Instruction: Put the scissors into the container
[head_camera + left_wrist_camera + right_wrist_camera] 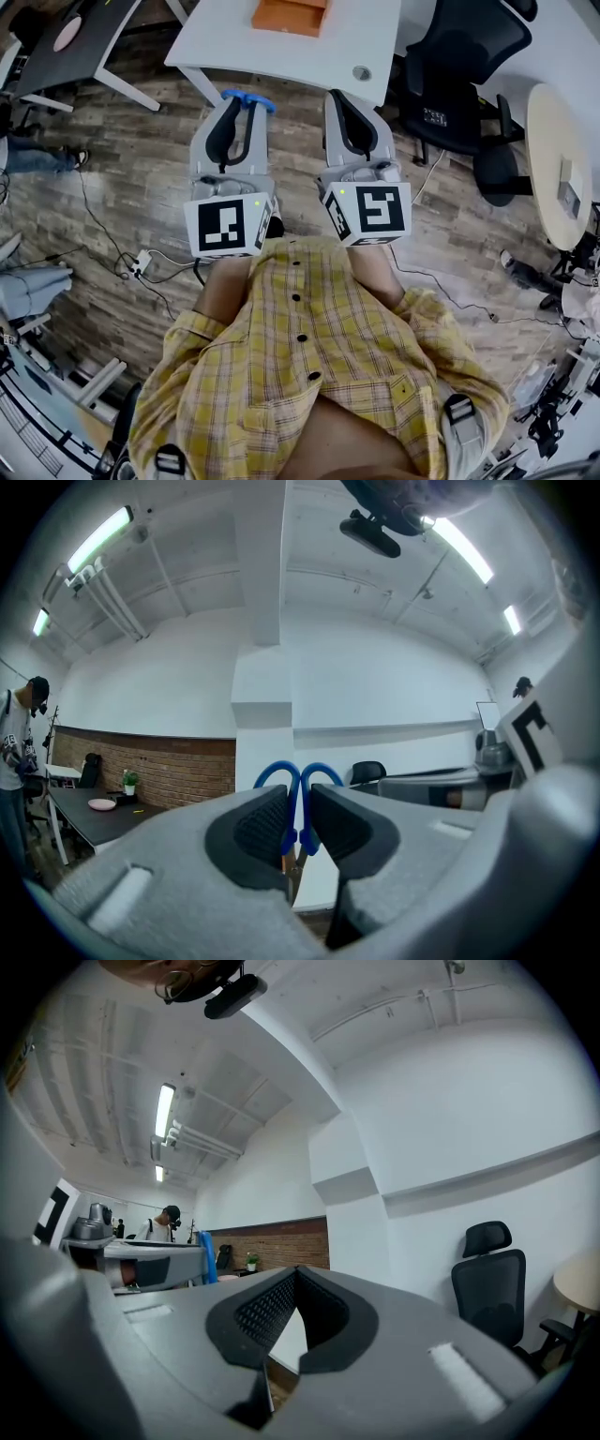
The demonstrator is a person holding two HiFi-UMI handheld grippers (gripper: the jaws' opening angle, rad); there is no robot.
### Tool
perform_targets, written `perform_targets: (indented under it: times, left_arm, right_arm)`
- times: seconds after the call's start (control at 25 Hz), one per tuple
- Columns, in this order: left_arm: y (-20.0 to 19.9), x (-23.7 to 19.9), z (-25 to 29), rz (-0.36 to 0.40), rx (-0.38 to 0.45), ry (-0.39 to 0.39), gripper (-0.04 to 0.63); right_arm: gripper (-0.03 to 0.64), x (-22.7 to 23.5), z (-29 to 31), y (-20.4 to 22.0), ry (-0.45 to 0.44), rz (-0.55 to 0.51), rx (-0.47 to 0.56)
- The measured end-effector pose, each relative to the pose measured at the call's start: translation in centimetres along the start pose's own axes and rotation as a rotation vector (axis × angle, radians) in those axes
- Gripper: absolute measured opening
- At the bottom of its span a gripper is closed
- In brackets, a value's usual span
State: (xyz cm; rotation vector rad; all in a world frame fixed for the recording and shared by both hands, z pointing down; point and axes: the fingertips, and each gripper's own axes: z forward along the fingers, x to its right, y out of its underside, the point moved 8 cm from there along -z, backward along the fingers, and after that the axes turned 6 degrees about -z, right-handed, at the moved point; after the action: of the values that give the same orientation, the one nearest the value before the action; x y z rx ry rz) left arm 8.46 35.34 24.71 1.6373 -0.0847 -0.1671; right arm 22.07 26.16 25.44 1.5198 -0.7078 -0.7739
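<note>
- The left gripper (238, 111) is held up in front of the person's chest. Its jaws are clamped on the scissors (248, 98), with the dark pads pressing the grip from both sides.
- In the left gripper view, the scissors (292, 803) run along the line of the jaws. The two blue handle loops stick out past the jaw tips, and the blades are hidden further back between the pads.
- In the head view the handles point forward, toward the near edge of the white table (272, 56). The scissors are in the air over the wood floor, not yet over the table.
- The orange container (291, 15) sits on the far part of that table. It lies ahead of the left gripper and a little to its right, roughly on the line between the two grippers.
- My judgement is that the left arm must carry the scissors forward and slightly right, across the table edge. Going in handles first, they would need tipping down.
- The right gripper (353, 120) is level with the left one, with its jaws together on nothing (294, 1309). It is about as near the container.
</note>
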Motion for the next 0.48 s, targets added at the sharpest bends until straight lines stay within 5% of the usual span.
perform_targets:
  times: [0.48]
  left_arm:
    - [0.8, -7.3, 6.4, -0.020, -0.052, 0.083, 0.084]
  right_arm:
    - [0.005, -1.3, 8.1, 0.0, 0.081, -0.013, -0.033]
